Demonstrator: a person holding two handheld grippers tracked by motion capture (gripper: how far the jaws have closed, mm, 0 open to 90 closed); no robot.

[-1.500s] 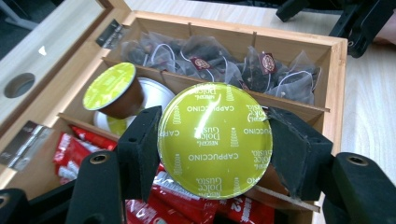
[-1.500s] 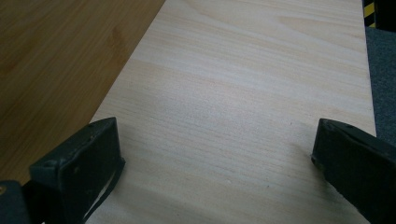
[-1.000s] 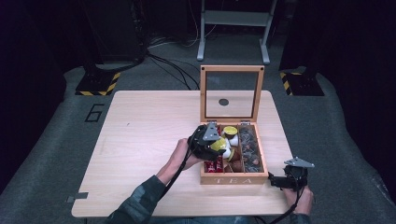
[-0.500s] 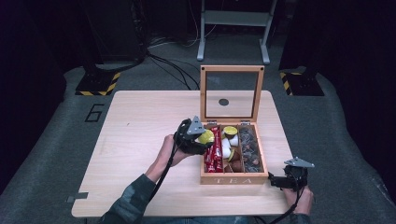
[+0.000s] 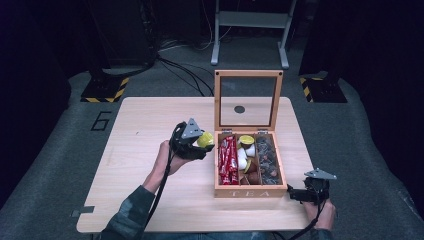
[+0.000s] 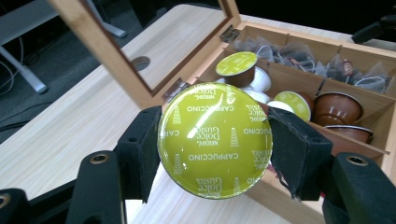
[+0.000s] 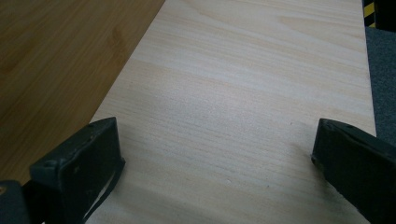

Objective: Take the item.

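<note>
The left gripper (image 6: 215,142) clamps a green-lidded capsule (image 6: 215,140) between its jaws, just left of the tea box (image 5: 250,190), above the table (image 5: 140,125). The box lid (image 5: 248,100) stands upright. Inside: red sticks (image 5: 228,160) left, capsules (image 5: 246,156) in the middle, tea bags (image 5: 268,159) right. The right gripper (image 7: 215,154) sits wide, empty, beside the box's right front corner.

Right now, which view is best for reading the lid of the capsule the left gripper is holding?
The left gripper view: the green capsule faces the camera between the two jaws, its "Cappuccino" print legible. The high view shows it as a small yellow-green spot at the left gripper, beside the tea box. The right gripper view looks at bare table.
</note>
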